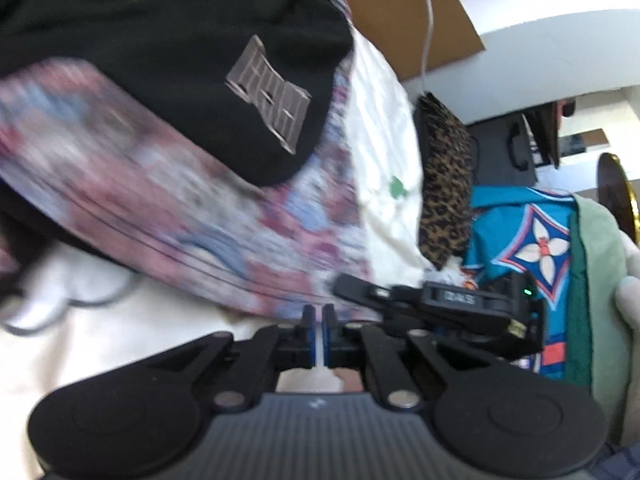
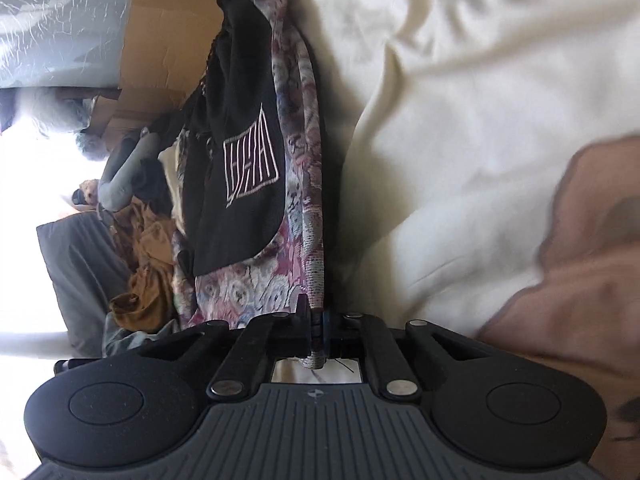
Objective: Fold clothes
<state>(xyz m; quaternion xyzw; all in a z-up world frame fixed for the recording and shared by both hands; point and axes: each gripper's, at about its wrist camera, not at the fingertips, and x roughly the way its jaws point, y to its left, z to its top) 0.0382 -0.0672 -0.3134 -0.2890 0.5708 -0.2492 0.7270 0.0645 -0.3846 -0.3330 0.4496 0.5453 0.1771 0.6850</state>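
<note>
A floral pink-and-blue garment [image 1: 200, 220] is stretched across the left wrist view. A black garment [image 1: 180, 60] with a grey line logo lies against it. My left gripper [image 1: 319, 314] is shut at the floral hem. Only a pale sliver shows between its pads, and I cannot tell whether cloth is pinched. The right gripper's black body [image 1: 460, 300] sits just to its right. In the right wrist view my right gripper [image 2: 316, 320] is shut on the rolled edge of the floral garment [image 2: 296, 240], which runs straight up from the jaws. The black garment [image 2: 240, 140] hangs against it on the left.
Cream bedding [image 2: 460, 100] and a pinkish-brown blanket [image 2: 580, 260] lie to the right. A pile of mustard cloth [image 2: 148, 240] and grey cloth sits on the left, before cardboard [image 2: 172, 20]. A teal patterned cloth [image 1: 520, 240], a leopard-print piece [image 1: 444, 184] and a gloved hand [image 1: 628, 308] are nearby.
</note>
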